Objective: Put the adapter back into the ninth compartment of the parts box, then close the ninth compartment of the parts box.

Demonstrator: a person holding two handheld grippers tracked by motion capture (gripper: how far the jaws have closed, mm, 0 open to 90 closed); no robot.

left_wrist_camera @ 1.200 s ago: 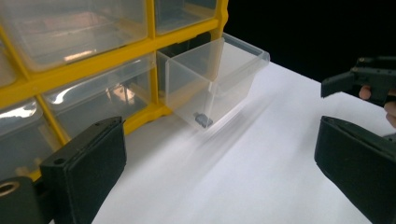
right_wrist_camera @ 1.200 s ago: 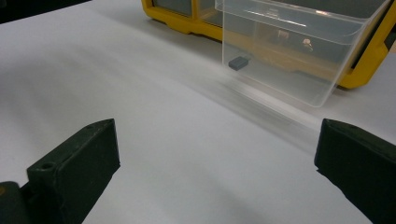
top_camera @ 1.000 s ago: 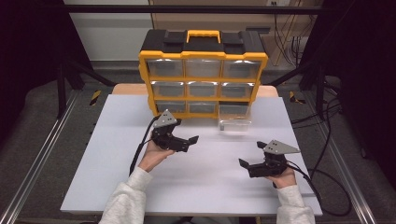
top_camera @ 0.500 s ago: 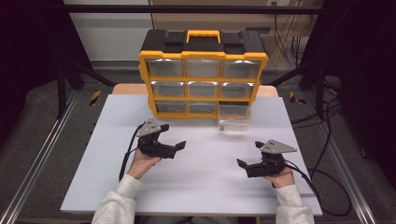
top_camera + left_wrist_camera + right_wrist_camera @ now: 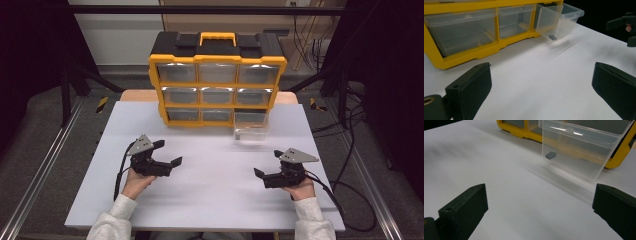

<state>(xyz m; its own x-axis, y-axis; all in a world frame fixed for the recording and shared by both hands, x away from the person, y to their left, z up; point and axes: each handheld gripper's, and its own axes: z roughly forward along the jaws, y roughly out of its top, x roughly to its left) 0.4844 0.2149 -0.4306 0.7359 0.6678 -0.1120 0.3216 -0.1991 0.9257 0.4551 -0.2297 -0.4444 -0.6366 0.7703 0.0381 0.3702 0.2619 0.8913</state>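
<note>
A yellow and black drawer organizer [image 5: 217, 80] stands at the far middle of the white table [image 5: 210, 200]. Its bottom right clear drawer [image 5: 250, 126] is pulled out; a small dark grey block [image 5: 551, 155] lies inside it, also seen as the block [image 5: 553, 37] in the left gripper view. My left gripper [image 5: 167, 152] hovers over the table's left half, open and holding nothing, its jaws wide apart in the left gripper view [image 5: 541, 85]. At the right, my right gripper [image 5: 267, 164] is open too, facing the drawer [image 5: 584, 147] from some distance [image 5: 539, 207].
The organizer's other clear drawers [image 5: 464, 30] are pushed in and look empty. Bare white tabletop [image 5: 215, 165] lies between the two grippers. Black cables [image 5: 350, 190] trail off the table's right side. Metal rails [image 5: 45, 165] run along both sides.
My left gripper has drawn back from the organizer, moving left and toward the person. The right gripper has barely moved. Both stayed open.
</note>
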